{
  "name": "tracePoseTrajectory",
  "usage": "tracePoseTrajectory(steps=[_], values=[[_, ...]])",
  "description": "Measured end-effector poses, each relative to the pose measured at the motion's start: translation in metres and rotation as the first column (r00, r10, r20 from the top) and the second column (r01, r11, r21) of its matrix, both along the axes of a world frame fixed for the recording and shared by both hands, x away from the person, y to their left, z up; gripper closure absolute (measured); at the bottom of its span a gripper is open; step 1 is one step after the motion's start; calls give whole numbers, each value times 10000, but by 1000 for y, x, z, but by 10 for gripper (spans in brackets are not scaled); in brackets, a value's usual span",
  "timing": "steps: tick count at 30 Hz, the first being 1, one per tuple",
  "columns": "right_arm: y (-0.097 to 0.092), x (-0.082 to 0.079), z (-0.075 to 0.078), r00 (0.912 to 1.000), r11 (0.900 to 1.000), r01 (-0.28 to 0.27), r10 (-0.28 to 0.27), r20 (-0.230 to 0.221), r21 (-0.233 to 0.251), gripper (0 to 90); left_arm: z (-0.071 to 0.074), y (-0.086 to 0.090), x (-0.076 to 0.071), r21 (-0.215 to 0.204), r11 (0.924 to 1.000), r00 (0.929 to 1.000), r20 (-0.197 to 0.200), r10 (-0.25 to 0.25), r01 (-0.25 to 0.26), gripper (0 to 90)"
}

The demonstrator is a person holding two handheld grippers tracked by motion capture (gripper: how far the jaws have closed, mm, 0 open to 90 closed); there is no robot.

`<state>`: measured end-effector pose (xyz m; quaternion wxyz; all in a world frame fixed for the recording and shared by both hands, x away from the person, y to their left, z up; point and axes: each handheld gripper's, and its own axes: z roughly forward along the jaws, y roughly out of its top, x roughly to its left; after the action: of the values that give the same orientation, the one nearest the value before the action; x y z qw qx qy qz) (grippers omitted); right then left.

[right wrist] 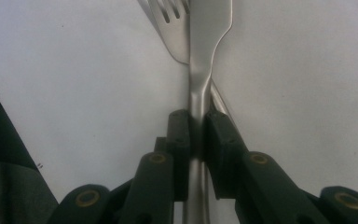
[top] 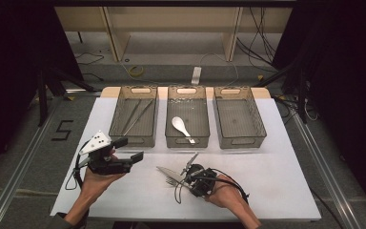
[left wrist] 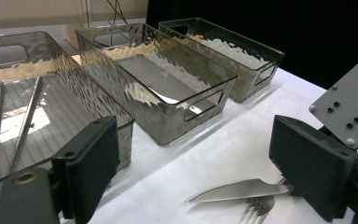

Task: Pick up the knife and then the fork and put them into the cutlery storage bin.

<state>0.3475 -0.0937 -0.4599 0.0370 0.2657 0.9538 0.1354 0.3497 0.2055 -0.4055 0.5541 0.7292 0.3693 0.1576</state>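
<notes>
Sorting looks partly done: chopsticks [top: 136,116] lie in the bin left of the middle bin [top: 187,138], a white spoon [top: 182,129] inside it, and the bin to its right [top: 239,138] holds nothing. The knife [right wrist: 200,88] and fork [right wrist: 172,28] remain on the cloth below the middle bin. My right claw [right wrist: 196,135] pinches the knife's handle, fork just beside it. My left claw [top: 132,149] hovers gaping, leftward.

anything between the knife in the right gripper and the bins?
Nothing visible. The right gripper is closed on the knife handle, with the fork lying beside and partly under it. Bare white table lies between the knife and the three bins. The left gripper is off to the side.
</notes>
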Motion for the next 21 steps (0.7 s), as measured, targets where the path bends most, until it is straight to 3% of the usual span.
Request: tracePoseTrajectory(steps=[8,11,21], values=[[-4,2,0,9997,9996,-250,250,-43,154,811,1,1,0,-53,10000,10000,5,27,-27,156],[-6,2,2,9999,9998,-88,91,-143,204,811,1,1,0,-71,10000,10000,19,47,-46,156],[-21,8,16,9997,9923,239,-245,41,1218,812,1,1,0,-90,9999,10000,8,56,-56,156]])
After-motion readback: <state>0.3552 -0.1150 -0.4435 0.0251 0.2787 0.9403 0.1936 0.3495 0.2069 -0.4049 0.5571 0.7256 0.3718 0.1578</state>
